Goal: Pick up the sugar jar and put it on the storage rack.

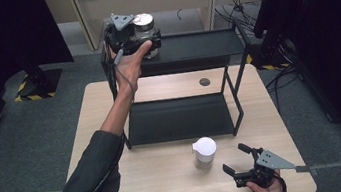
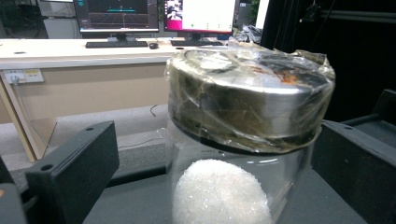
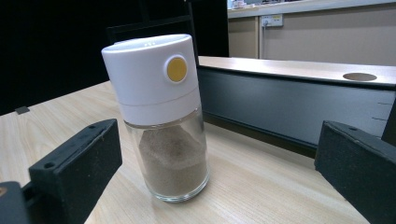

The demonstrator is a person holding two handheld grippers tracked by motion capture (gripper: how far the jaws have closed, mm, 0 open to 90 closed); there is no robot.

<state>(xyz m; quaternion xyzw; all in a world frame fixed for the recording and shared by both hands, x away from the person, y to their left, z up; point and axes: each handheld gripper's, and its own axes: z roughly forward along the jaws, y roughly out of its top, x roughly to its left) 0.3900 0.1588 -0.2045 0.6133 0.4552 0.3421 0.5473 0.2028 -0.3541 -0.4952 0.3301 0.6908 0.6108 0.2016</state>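
High view, count: two jars, two grippers, one two-tier black rack (image 1: 182,119), one wooden tabletop (image 1: 170,182).
High view, glass jar (image 1: 145,34): one, metal-lidded, standing on the rack's upper shelf at about 11 o'clock of the frame.
High view, left gripper (image 1: 143,41): held in the left hand (image 1: 129,66) at the glass jar; its jaws reach around the jar.
High view, shaker jar (image 1: 205,153): one, white-capped, upright on the tabletop at about 6 o'clock, just in front of the rack's lower shelf.
High view, right gripper (image 1: 235,160): at about 5 o'clock, jaws spread wide and pointing toward the shaker jar, apart from it.
Left gripper view, glass jar (image 2: 243,135): metal lid under crinkled clear wrap; white crystals inside; small print on the glass too blurred to read.
Left gripper view, jaws: wide apart, one on each side of the jar; a gap shows at the left jaw, while contact at the right jaw cannot be told.
Right gripper view, shaker jar (image 3: 161,112): white cap with one round yellow button, brownish powder below; no legible writing.
Right gripper view, jaws: wide open, holding nothing; the shaker jar stands beyond them, at 11 o'clock of centre.
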